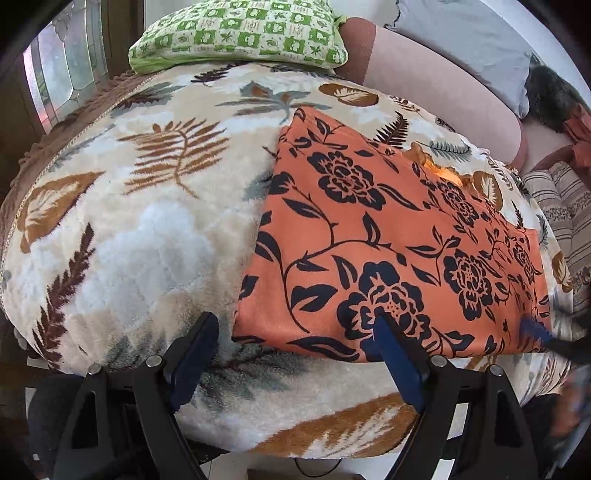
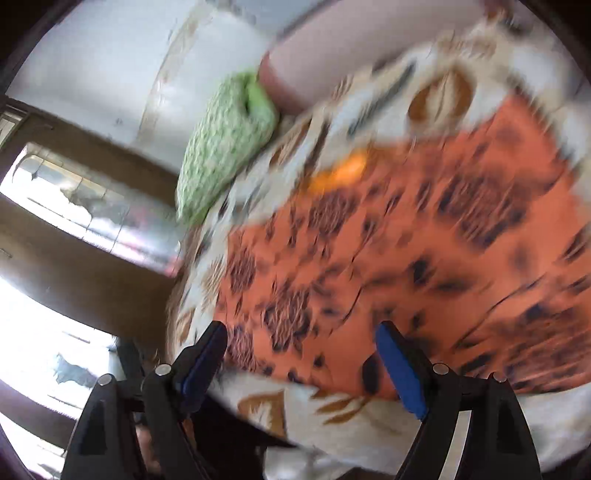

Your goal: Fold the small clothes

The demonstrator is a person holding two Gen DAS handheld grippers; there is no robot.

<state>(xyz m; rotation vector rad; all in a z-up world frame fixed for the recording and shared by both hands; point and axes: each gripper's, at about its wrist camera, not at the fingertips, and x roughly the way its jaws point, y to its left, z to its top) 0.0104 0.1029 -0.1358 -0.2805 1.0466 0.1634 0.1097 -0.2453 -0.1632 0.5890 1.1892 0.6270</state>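
An orange garment [image 1: 388,240] with a dark floral print lies flat, folded into a rectangle, on a leaf-patterned fleece blanket [image 1: 129,221]. My left gripper [image 1: 295,319] is open above the garment's near left corner. One of its fingers is over the cloth and the other over the blanket, and nothing is gripped. A blurred blue and black shape at the near right corner is my right gripper [image 1: 543,338]. The right wrist view is smeared by motion. In it the garment [image 2: 406,240] fills the middle, and my right gripper [image 2: 301,326] is open over its near edge, holding nothing.
A green checked pillow [image 1: 240,33] lies at the far edge of the blanket, with a pink bolster [image 1: 424,85] and a grey pillow [image 1: 461,33] behind. Striped fabric [image 1: 569,218] lies at the right. A window [image 1: 55,74] is at the left. The blanket drops off just below the grippers.
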